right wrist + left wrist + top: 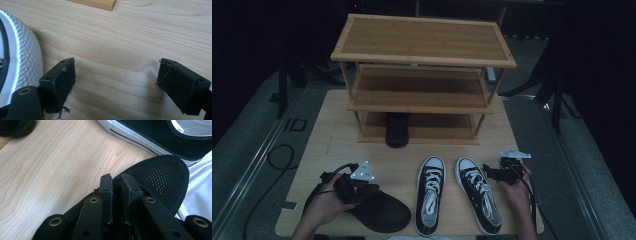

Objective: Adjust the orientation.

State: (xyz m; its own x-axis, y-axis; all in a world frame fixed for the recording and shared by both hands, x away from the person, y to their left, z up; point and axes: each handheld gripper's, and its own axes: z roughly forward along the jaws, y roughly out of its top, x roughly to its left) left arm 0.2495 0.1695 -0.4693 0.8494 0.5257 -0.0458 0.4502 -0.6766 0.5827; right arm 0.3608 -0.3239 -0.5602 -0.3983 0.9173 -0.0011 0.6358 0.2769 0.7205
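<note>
Currently I am clamping the left gripper (117, 183) on the black mesh shoe (160, 177); right gripper (116, 77) released; canvas sneakers (430, 195) awaiting shelving.

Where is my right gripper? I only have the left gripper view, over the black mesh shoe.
Observer: The right gripper is low over the table, fingers wide apart, beside the toe of the right-hand sneaker.
Operator: Is this shoe's partner anywhere?
Observer: A black shoe stands on the bottom shelf of the wooden rack.
Operator: Where's that rack?
Observer: At the table's far edge; it has three shelves.
</note>
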